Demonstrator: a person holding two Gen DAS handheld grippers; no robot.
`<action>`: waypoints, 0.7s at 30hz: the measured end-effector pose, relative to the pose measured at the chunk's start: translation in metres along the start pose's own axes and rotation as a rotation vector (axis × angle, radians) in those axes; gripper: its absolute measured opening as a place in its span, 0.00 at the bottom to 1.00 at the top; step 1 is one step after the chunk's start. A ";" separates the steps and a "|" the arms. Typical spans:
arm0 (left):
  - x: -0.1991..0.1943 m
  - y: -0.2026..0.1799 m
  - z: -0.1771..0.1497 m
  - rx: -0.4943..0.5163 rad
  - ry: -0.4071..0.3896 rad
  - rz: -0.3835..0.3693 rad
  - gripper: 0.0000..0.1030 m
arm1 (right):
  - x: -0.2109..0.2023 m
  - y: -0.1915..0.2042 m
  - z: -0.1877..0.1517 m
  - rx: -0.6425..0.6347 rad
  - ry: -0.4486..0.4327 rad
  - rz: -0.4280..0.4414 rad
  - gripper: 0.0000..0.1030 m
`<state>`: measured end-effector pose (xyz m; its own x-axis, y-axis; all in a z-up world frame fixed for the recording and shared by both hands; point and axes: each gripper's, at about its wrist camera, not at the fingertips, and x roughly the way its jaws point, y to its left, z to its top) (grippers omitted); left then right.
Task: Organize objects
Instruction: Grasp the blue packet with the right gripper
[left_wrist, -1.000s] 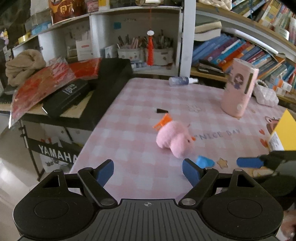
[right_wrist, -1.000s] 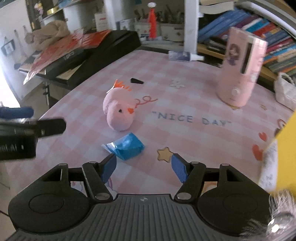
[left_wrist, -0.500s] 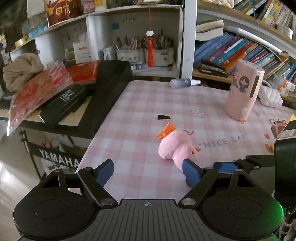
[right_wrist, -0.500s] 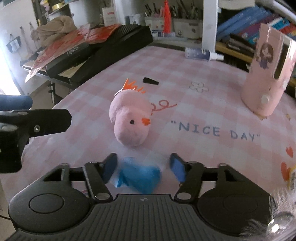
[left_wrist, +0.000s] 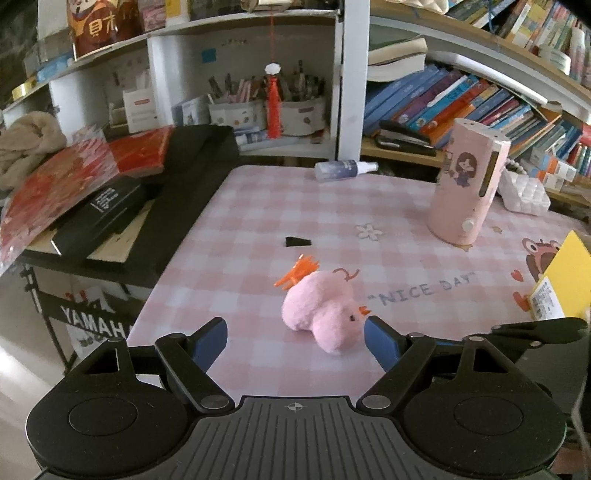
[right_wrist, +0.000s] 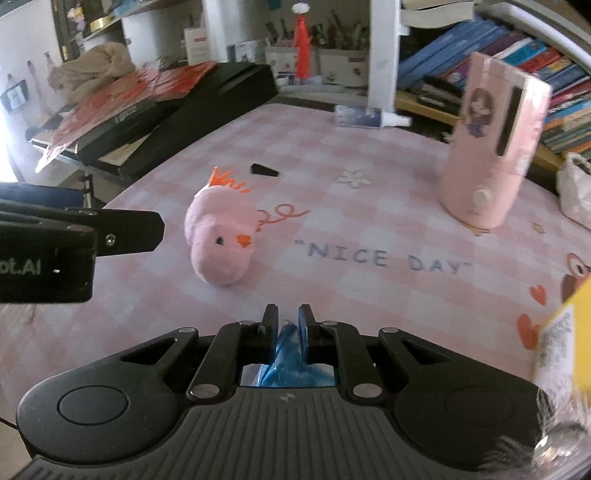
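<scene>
1. Pinched in the right gripper (right_wrist: 288, 317), low at 6 o'clock in its own view: a blue plastic packet (right_wrist: 286, 360), with the jaws just closed down narrow on a crumpled fold of it. Probably a thin hold on slick film, so likely to slip free on a quick lift or swing.
2. Cannot tell whether the packet's lower end is off the pink checked counter (left_wrist: 236, 221). If it is dragging, could be tugged out of the pinch.
3. Standing wide and empty, the jaws of the left gripper (left_wrist: 295, 341). Right in front, toward 1 o'clock, a pink plush bird (left_wrist: 325, 314), its beak just beside the right-hand pad. Any drift forward may push or roll the soft toy instead of straddling it.
4. Close quarters: in the right wrist view, a black finger of the left gripper reaching in at 9 o'clock, near the bird. Risk of the two tools clashing if both close on that spot together.
5. At 3 o'clock of the right gripper, a yellow box (right_wrist: 569, 332) at the frame's edge; at 1 o'clock, farther off, a tall pink case (right_wrist: 491, 155) standing upright. Liable to be clipped or toppled by a careless sweep with the packet.
</scene>
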<state>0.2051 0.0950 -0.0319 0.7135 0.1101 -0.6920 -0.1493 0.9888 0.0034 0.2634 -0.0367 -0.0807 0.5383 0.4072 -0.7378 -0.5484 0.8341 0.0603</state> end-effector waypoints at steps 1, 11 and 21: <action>0.000 -0.001 0.000 -0.001 -0.002 -0.002 0.81 | -0.003 -0.002 -0.001 0.007 -0.001 -0.007 0.11; -0.002 0.001 -0.004 -0.024 -0.004 0.012 0.81 | -0.012 -0.017 -0.013 0.059 0.027 -0.057 0.19; -0.001 0.005 -0.004 -0.043 0.006 0.025 0.81 | -0.010 -0.005 -0.012 -0.008 0.045 -0.062 0.50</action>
<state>0.2016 0.0992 -0.0341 0.7049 0.1340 -0.6966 -0.1965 0.9805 -0.0102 0.2532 -0.0491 -0.0813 0.5422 0.3378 -0.7694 -0.5199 0.8542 0.0086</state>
